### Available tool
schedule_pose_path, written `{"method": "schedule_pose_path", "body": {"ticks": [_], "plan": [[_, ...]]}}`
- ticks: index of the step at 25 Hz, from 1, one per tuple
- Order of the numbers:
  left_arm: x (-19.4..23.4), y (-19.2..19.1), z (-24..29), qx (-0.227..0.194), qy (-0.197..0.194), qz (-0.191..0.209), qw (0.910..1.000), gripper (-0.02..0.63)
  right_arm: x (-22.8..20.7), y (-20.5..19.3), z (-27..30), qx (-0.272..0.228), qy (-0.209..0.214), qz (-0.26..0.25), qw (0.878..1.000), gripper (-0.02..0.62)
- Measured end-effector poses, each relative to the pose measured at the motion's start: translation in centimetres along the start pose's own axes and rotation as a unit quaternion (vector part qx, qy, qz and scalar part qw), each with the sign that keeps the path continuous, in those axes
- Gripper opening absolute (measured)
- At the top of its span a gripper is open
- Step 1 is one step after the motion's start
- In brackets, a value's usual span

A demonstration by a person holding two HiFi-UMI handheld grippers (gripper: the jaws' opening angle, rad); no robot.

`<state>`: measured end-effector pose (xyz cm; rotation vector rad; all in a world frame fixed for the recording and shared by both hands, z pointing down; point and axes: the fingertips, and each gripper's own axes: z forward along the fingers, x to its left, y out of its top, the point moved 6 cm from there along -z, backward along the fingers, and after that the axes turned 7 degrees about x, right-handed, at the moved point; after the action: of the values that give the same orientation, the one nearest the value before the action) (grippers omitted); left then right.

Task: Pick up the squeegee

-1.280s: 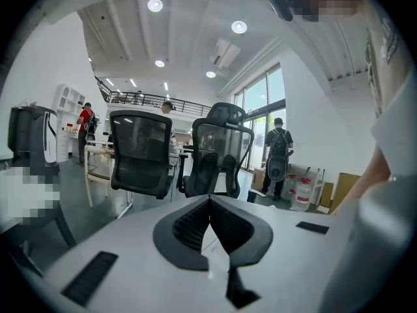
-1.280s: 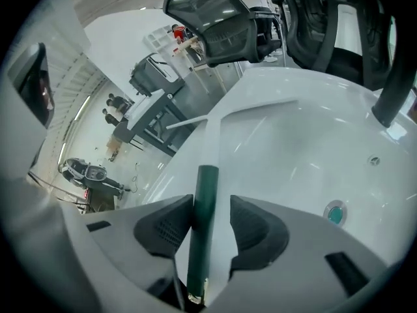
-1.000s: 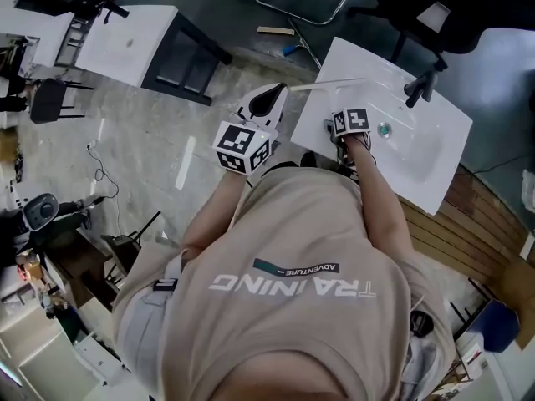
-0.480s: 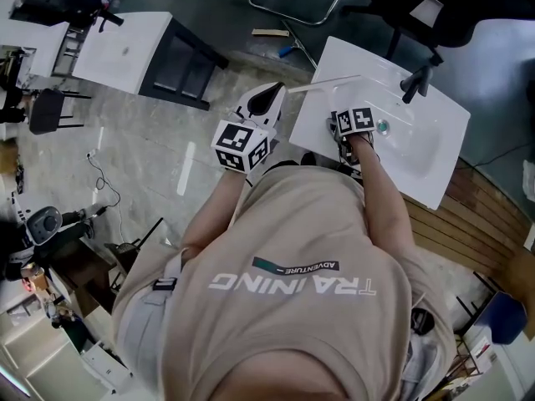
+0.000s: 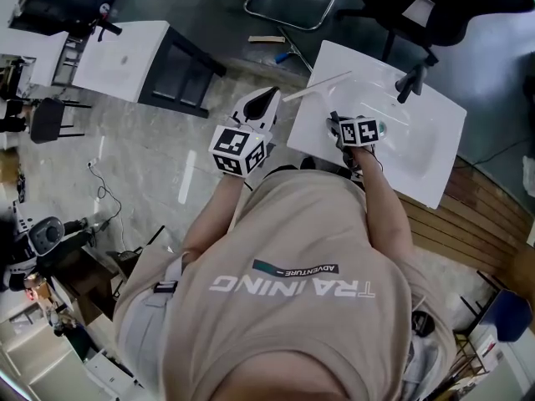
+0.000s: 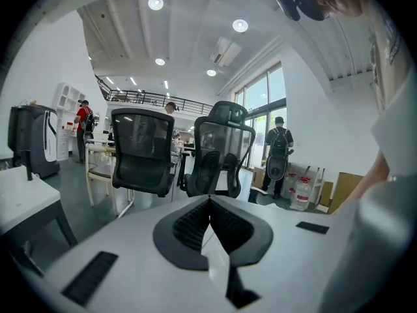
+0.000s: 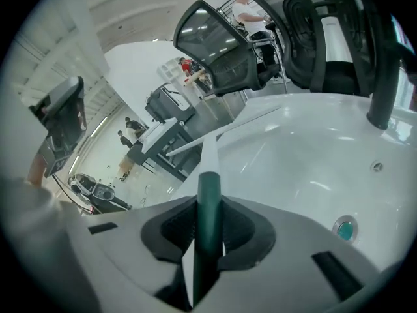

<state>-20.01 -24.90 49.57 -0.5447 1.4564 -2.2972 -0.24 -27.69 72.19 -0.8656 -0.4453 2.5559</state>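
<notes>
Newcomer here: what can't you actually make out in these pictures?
Head view: jaws of the right gripper, hidden under its marker cube.
Right gripper view: lower end of the squeegee handle, swallowed by the gripper body.
Right gripper view: top of the faucet, cut off by the dark rim.
Either view: whether the blade touches the sink; too small to tell.

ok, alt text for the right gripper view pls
The right gripper has its jaws shut on the dark green handle of a squeegee, whose white blade runs crosswise ahead over a white sink. A teal drain plug sits lower right and a black faucet stands far right, with office chairs behind.
</notes>
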Motion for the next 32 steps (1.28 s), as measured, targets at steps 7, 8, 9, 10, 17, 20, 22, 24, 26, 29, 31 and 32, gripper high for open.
{"method": "schedule_pose_path", "body": {"ticks": [7,8,9,10,17,20,22,24,26,29,31,32], "plan": [[-0.7,0.7,0.5,-0.009,-0.007,0.013,0.9999,0.012,0.1,2.8,-5.3,-0.091,-0.026,-0.043,0.995,0.084],[-0.7,1.0,0.6,-0.011,-0.009,0.016,0.9998,0.012,0.2,3.4,-6.4,-0.108,-0.032,-0.044,0.993,0.084],[-0.8,1.3,0.7,-0.014,-0.010,0.019,0.9997,0.012,0.3,4.0,-7.6,-0.126,-0.039,-0.046,0.990,0.084],[-0.8,1.7,0.9,-0.017,-0.012,0.023,0.9995,0.012,0.4,4.6,-8.8,-0.145,-0.048,-0.049,0.987,0.084],[-1.9,5.0,2.8,-0.044,-0.037,0.043,0.9974,0.012,1.2,8.0,-17.4,-0.255,-0.100,-0.065,0.959,0.084],[-3.1,6.2,3.9,-0.051,-0.053,0.054,0.9959,0.012,1.5,8.8,-20.9,-0.289,-0.112,-0.073,0.948,0.084],[-4.2,6.8,4.8,-0.053,-0.063,0.060,0.9947,0.012,1.5,9.2,-23.1,-0.311,-0.120,-0.080,0.939,0.084],[-5.3,7.3,5.8,-0.055,-0.074,0.062,0.9938,0.012,1.3,9.5,-25.4,-0.333,-0.126,-0.083,0.931,0.084],[-6.8,7.6,6.4,-0.056,-0.082,0.062,0.9932,0.012,1.0,9.5,-27.6,-0.352,-0.131,-0.084,0.923,0.084],[-8.7,7.9,6.9,-0.057,-0.086,0.067,0.9924,0.012,0.8,9.8,-31.0,-0.374,-0.136,-0.087,0.913,0.084],[-9.2,8.2,7.2,-0.059,-0.085,0.071,0.9921,0.012,0.7,10.3,-32.8,-0.386,-0.141,-0.095,0.907,0.084],[-9.3,8.3,7.3,-0.060,-0.084,0.072,0.9920,0.012,0.6,10.6,-33.7,-0.392,-0.144,-0.098,0.903,0.084]]}}
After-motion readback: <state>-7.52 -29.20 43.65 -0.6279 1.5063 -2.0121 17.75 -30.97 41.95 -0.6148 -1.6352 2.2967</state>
